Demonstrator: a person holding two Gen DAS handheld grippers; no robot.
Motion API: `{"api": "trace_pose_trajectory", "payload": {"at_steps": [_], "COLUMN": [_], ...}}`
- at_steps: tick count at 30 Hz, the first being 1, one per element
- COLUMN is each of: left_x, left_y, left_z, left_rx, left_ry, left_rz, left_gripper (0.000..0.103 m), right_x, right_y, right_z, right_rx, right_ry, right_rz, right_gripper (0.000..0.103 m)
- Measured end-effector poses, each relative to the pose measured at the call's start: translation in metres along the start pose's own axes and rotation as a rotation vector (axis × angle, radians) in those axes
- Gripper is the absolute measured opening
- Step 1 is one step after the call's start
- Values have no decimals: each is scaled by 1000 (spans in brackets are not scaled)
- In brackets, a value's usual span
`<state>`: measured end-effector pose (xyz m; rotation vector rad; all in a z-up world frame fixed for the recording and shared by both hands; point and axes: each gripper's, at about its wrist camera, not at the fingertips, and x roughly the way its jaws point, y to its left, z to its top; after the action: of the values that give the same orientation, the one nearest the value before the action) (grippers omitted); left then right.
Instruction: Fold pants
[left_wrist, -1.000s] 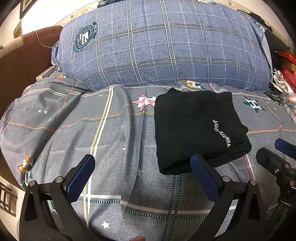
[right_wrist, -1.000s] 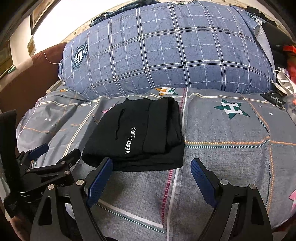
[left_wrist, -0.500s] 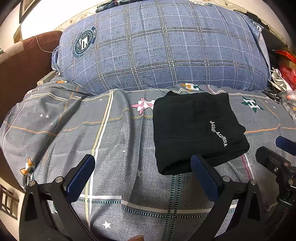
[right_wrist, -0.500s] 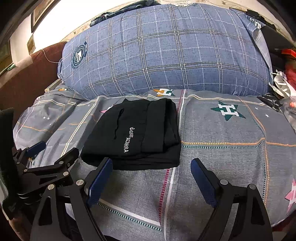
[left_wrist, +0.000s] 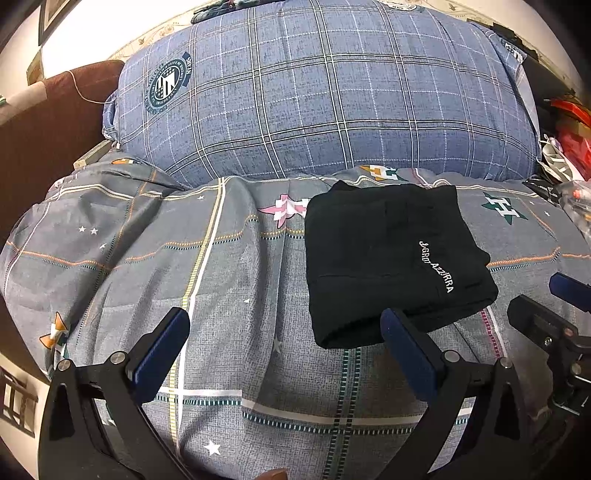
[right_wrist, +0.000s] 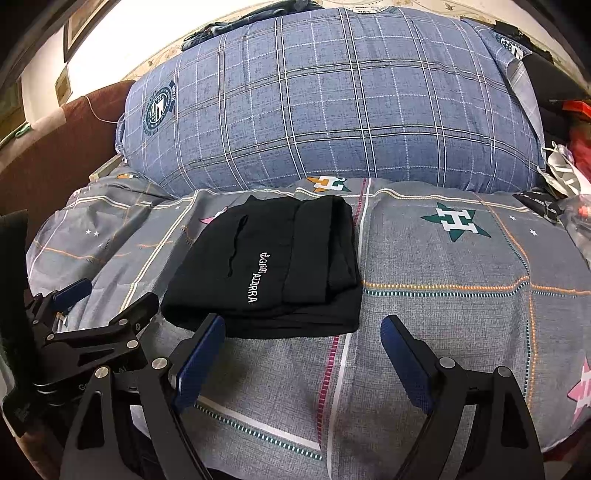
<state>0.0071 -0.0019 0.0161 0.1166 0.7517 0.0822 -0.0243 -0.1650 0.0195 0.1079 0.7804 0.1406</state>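
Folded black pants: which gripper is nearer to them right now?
Roughly equal; the right looks marginally nearer. The right gripper sits open just short of the folded black pants' near edge. The left gripper is open, offset left, only its right finger by the pants.

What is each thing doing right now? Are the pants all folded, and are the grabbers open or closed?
Black pants: folded into a compact bundle, lying flat on the bedspread, held by nothing.
Left gripper: jaws open, empty, just short of the pants.
Right gripper: jaws open, empty.
Plaid pillow: plump, lying behind the pants.
Bedspread: spread out, slightly wrinkled.
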Motion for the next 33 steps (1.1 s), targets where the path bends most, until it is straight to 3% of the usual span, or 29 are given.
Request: {"api": "trace_pose_trajectory", "payload": {"at_steps": [33], "left_x": [1], "left_y": [-1], "left_z": [-2], "left_rx": [12], "left_ry": [7], "left_rz": [-11], "left_gripper": [103], "right_x": [3], "right_y": [-2], "right_z": [-1], "right_rx": [-5], "right_ry": [9], "right_rz": [-3], "right_gripper": [88]}}
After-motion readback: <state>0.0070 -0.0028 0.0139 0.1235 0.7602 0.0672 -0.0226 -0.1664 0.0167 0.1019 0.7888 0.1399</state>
